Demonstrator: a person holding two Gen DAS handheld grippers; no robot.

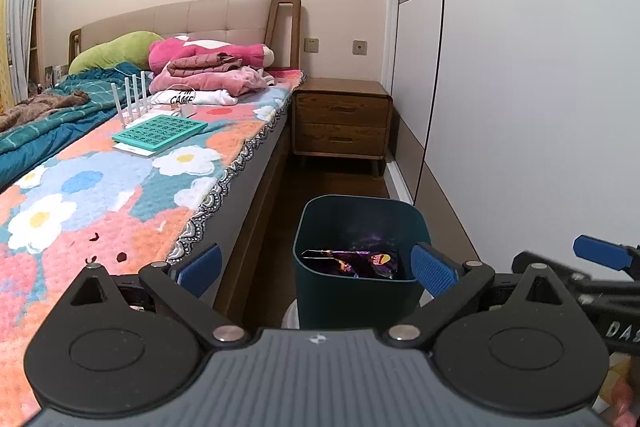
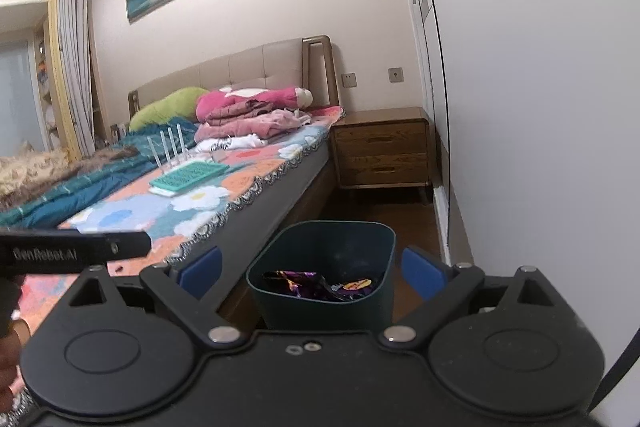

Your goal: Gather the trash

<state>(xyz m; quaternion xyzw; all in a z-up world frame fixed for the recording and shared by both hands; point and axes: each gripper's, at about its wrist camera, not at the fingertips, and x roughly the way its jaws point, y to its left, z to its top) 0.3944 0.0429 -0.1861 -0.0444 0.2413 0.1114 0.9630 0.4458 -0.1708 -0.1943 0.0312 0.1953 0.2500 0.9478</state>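
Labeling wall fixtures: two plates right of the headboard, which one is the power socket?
The left wall plate, nearest the headboard: it shows socket slots. The right wall plate has only a single round hole in its centre.

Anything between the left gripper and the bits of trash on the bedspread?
Nothing visible. The dark red scraps lie on bare floral bedspread, just ahead-left of the open left gripper. Bin sits on the floor beside the bed.
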